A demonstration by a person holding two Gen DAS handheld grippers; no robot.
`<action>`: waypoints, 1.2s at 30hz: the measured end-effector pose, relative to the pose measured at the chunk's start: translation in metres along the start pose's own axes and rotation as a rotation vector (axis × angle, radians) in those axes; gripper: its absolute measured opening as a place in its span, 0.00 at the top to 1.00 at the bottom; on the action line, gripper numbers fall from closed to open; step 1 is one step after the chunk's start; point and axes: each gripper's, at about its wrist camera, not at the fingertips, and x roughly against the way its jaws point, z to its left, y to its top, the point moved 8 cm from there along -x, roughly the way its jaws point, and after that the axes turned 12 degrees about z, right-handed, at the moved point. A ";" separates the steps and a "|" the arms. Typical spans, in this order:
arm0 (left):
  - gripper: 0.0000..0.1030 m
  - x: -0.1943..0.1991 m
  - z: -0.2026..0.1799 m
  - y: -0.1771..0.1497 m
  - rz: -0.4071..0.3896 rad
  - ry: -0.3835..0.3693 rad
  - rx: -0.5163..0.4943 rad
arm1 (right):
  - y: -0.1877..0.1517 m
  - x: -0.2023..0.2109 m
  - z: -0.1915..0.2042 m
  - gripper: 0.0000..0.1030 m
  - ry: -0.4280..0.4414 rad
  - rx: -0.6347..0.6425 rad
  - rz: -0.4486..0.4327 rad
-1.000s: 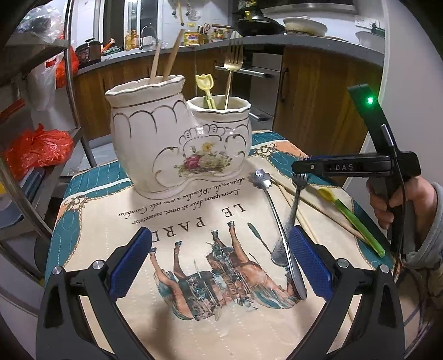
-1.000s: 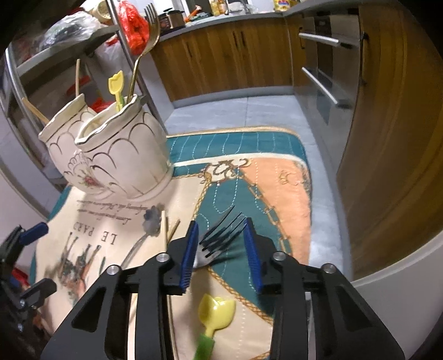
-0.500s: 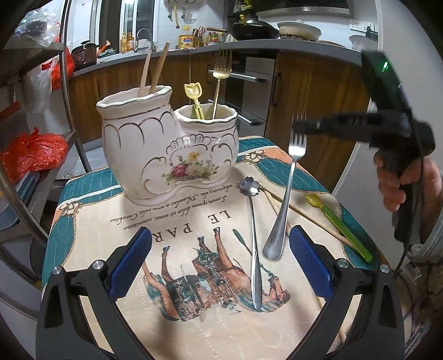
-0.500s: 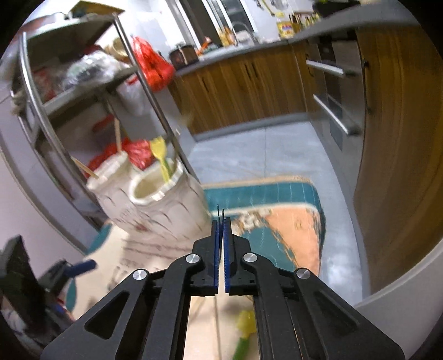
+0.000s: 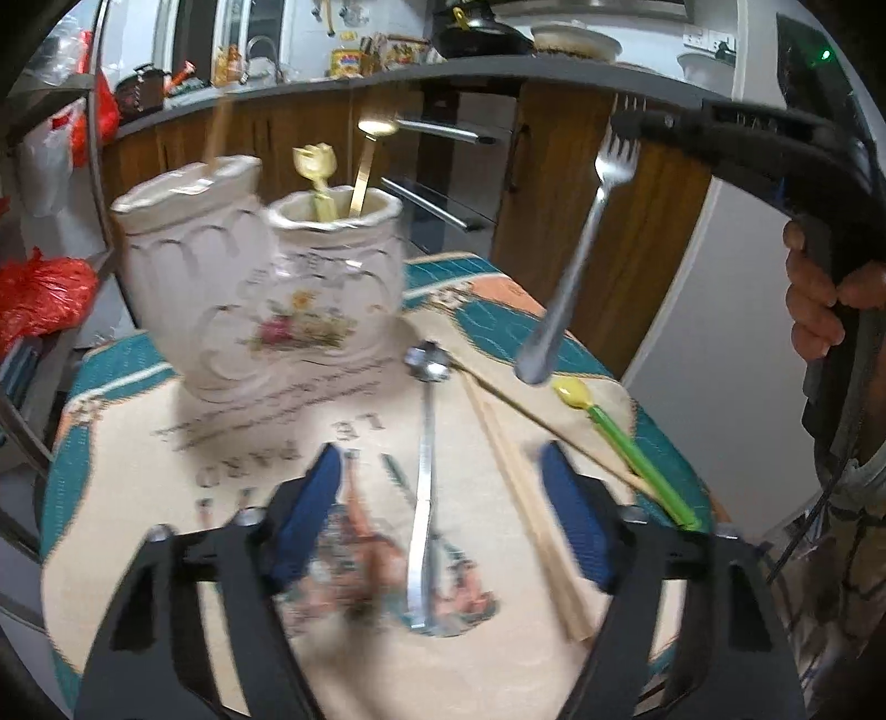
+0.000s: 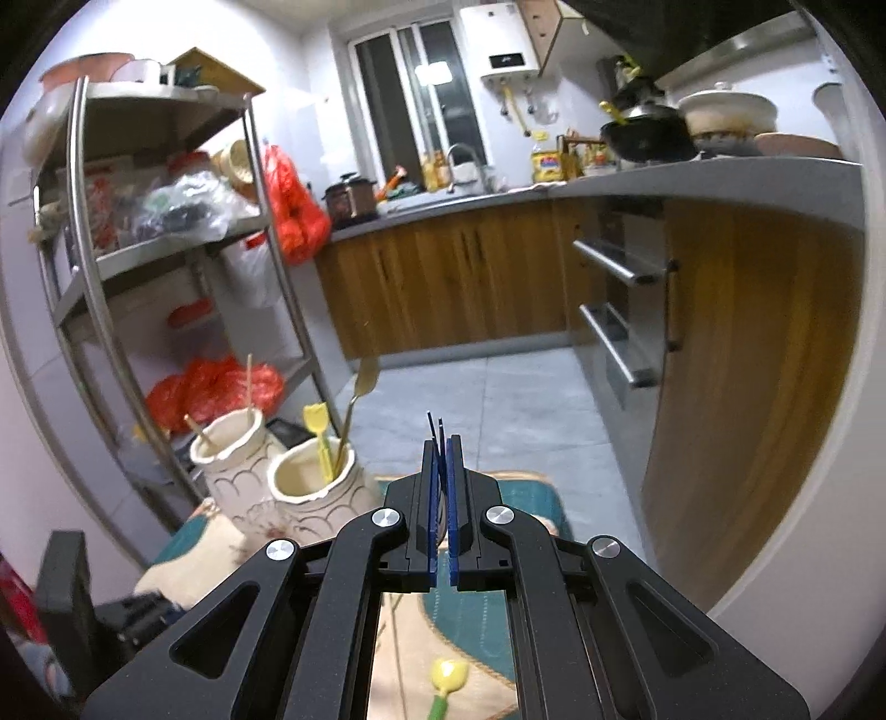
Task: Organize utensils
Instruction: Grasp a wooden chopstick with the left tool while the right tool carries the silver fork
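One fork [image 5: 581,243] (gripped), two chopsticks [image 5: 526,476] flat

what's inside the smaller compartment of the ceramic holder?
In the smaller compartment of the ceramic holder: a yellow tulip-shaped utensil and a gold-handled utensil stand upright. Their lower ends and the compartment's bottom are hidden by the wall.

Small kitchen, white walls [image 6: 310,77], grey tiled floor [image 6: 498,399]. Window [image 6: 412,94] at the far end, a bright light reflected in its glass. White water heater [image 6: 506,41] mounted beside it. Wooden cabinets [image 6: 443,277] under a grey countertop [image 6: 692,177], running along the back and down the right side. Steel drawer handles [image 6: 614,263] on the right-hand run. Black wok [image 6: 645,138] and a lidded pot [image 6: 728,111] on the counter. Metal shelf rack [image 6: 111,266] on the left, crowded with red bags [image 6: 293,210] and clutter.
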 end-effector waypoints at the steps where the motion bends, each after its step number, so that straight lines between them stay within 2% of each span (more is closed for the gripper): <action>1: 0.48 -0.004 -0.007 0.000 0.015 -0.012 -0.007 | 0.000 0.002 -0.003 0.97 -0.002 -0.004 -0.004; 2: 0.51 -0.008 -0.014 0.000 0.029 -0.025 -0.017 | -0.001 0.004 -0.006 0.97 0.000 -0.011 -0.006; 4: 0.66 -0.016 -0.023 -0.002 0.059 -0.023 -0.040 | -0.004 0.007 -0.010 0.97 -0.001 -0.018 -0.006; 7: 0.76 -0.028 -0.028 -0.006 0.104 -0.011 -0.047 | -0.007 0.011 -0.011 0.97 0.001 -0.015 -0.008; 12: 0.78 -0.037 -0.025 -0.011 0.143 0.014 -0.026 | -0.013 0.016 -0.014 0.97 0.013 -0.013 -0.014; 20: 0.78 -0.049 -0.028 -0.004 0.154 0.056 -0.037 | -0.017 0.019 -0.015 0.97 0.008 -0.003 -0.020; 22: 0.82 -0.052 -0.028 -0.001 0.151 0.074 -0.045 | -0.016 0.020 -0.016 0.97 0.003 0.003 -0.023; 23: 0.86 -0.053 -0.028 0.000 0.151 0.071 -0.044 | -0.016 0.021 -0.016 0.97 0.003 0.004 -0.024; 24: 0.94 -0.053 -0.028 0.000 0.154 0.060 -0.040 | -0.016 0.021 -0.016 0.97 0.005 0.004 -0.024; 30: 0.96 -0.045 -0.023 -0.004 0.172 0.017 -0.046 | -0.016 0.022 -0.013 0.97 -0.002 0.013 -0.024; 36: 0.96 -0.023 -0.009 -0.021 0.185 -0.007 -0.076 | -0.015 0.021 -0.007 0.97 -0.003 0.023 -0.022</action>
